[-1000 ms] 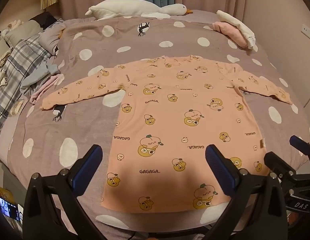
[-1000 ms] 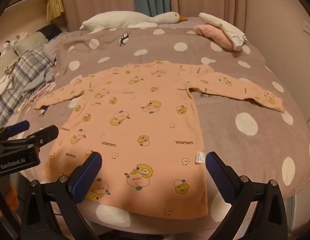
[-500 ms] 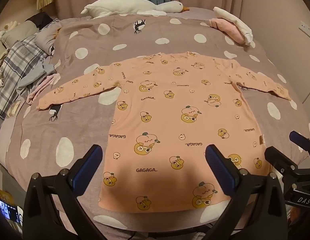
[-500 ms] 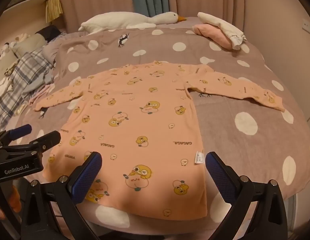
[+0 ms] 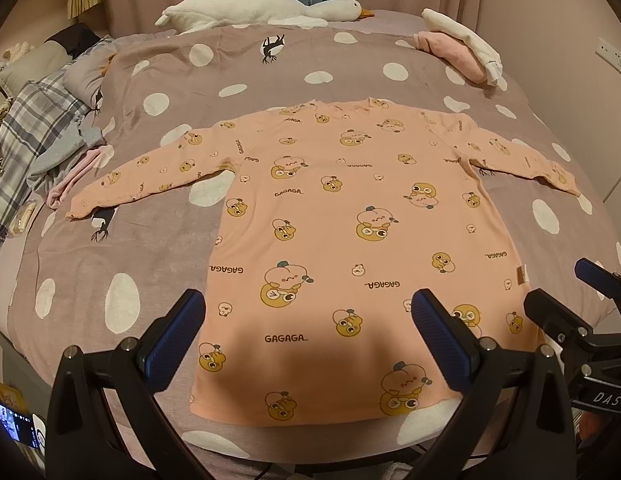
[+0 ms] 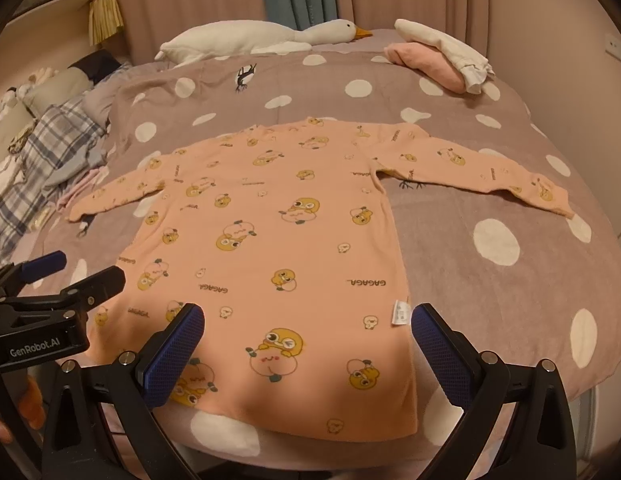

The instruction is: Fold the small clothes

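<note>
The peach shirt (image 5: 362, 236) lies flat, sleeves spread, on the dotted bed (image 5: 142, 248), with left tongs (image 5: 308, 338) and right tongs (image 6: 306, 342) both wide above its hem, holding nothing

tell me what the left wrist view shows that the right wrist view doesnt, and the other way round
Only the left wrist view shows the left gripper head-on with its jaws wide apart, and a lit phone screen at the bottom left corner.

Only the right wrist view shows the right gripper head-on, also open, and the white care tag at the shirt's side seam.

Both show the peach shirt spread flat with sleeves out on the polka-dot bedspread, the goose plush and the folded pink and white clothes behind.
</note>
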Demonstrator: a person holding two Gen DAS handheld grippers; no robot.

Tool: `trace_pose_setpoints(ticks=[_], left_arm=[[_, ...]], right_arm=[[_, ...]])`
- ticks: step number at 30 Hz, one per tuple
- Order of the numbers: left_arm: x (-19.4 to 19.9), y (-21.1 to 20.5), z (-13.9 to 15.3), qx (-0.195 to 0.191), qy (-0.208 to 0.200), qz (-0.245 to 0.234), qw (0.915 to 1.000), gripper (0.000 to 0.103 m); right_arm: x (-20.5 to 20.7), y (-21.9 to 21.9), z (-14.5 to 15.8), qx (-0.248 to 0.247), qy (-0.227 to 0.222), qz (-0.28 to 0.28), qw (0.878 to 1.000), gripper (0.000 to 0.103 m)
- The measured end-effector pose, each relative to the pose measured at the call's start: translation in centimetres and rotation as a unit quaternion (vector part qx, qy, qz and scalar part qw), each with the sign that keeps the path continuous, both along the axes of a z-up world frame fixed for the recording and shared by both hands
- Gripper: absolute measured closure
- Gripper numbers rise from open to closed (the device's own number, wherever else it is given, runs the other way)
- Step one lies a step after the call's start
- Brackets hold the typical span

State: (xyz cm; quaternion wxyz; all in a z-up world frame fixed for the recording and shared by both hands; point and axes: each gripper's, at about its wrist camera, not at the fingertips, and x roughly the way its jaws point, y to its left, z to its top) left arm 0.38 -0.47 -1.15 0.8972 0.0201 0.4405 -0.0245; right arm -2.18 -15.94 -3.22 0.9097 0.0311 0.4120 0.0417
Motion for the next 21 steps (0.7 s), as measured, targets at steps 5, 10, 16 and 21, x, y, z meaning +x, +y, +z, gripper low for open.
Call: trace_pose_setpoints(ticks=[5, 10, 16, 21], left_arm=[[0.07, -0.29, -0.09, -0.002, 0.002, -0.001, 1.0, 0.0], [0.05, -0.39, -0.08, -0.003, 0.003, -0.003, 1.0, 0.0], [-0.03, -0.54, -0.04, -0.003, 0.003, -0.003, 1.0, 0.0], [-0.04, -0.57, -0.04, -0.003, 0.003, -0.003, 1.0, 0.0]], right_arm=[[-0.02, -0.01, -0.02, 0.001, 0.0, 0.001, 1.0, 0.001], [-0.03, 0.01, -0.1, 0.003, 0.001, 0.001, 1.0, 0.001], [-0.1, 0.08, -0.17, 0.003, -0.001, 0.002, 1.0, 0.001], [-0.25, 0.23, -0.12, 0.002, -0.002, 0.004, 1.0, 0.001]])
